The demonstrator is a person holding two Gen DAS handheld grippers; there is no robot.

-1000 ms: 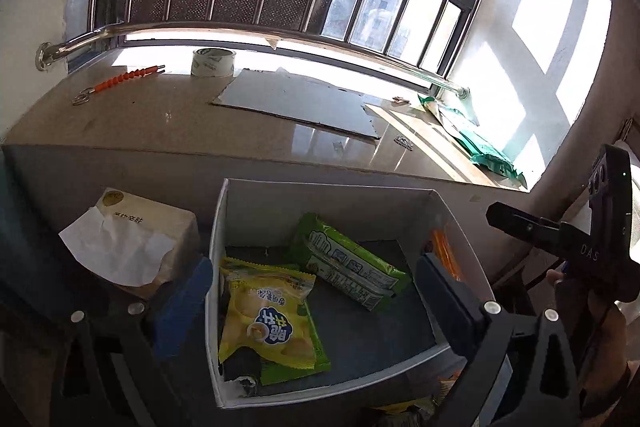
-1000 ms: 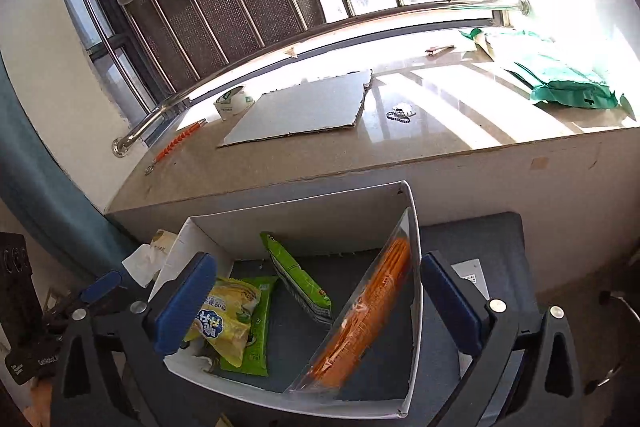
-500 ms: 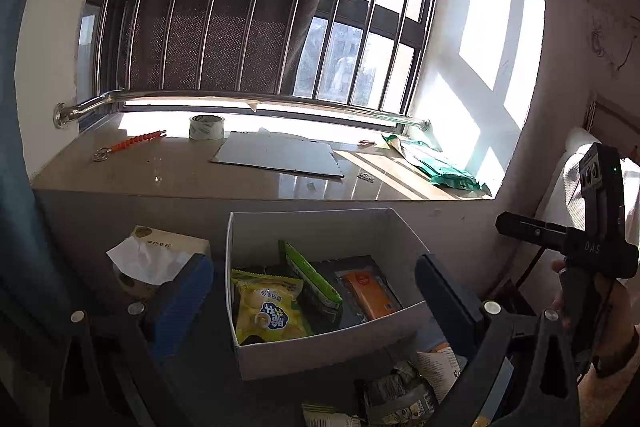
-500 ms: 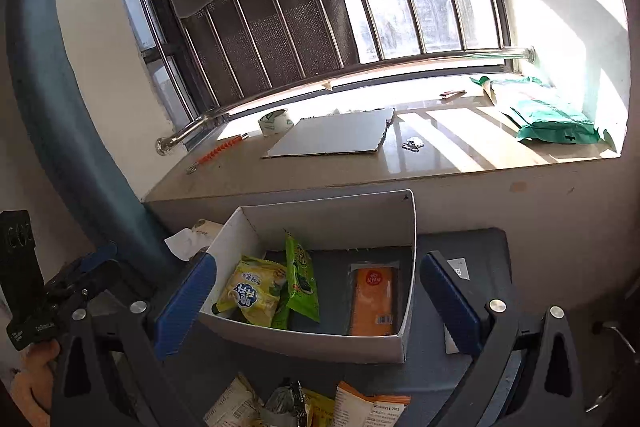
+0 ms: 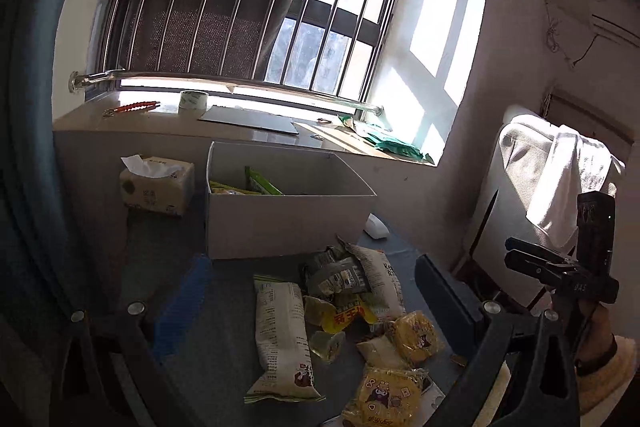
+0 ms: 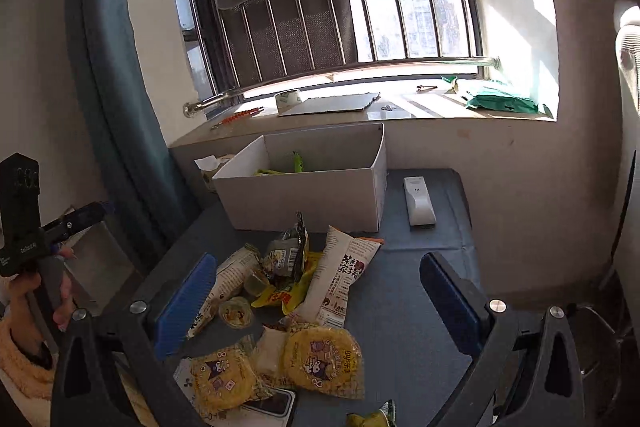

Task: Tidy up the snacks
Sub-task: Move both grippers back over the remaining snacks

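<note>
A white open box stands at the far side of the dark table; green and yellow packets show over its rim. In front of it lies a heap of loose snacks: a long white packet, a grey packet, a yellow wrapper, and round yellow cakes. My left gripper is open and empty above the heap. My right gripper is open and empty above the heap too.
A tissue box stands left of the white box. A white remote lies right of it. The window ledge behind holds a tape roll, a cardboard sheet and green bags. A chair with a white cloth stands at the right.
Both grippers have pulled back and up from over the box. The box now sits farther off and the heap of loose snacks has come into view beneath them.
</note>
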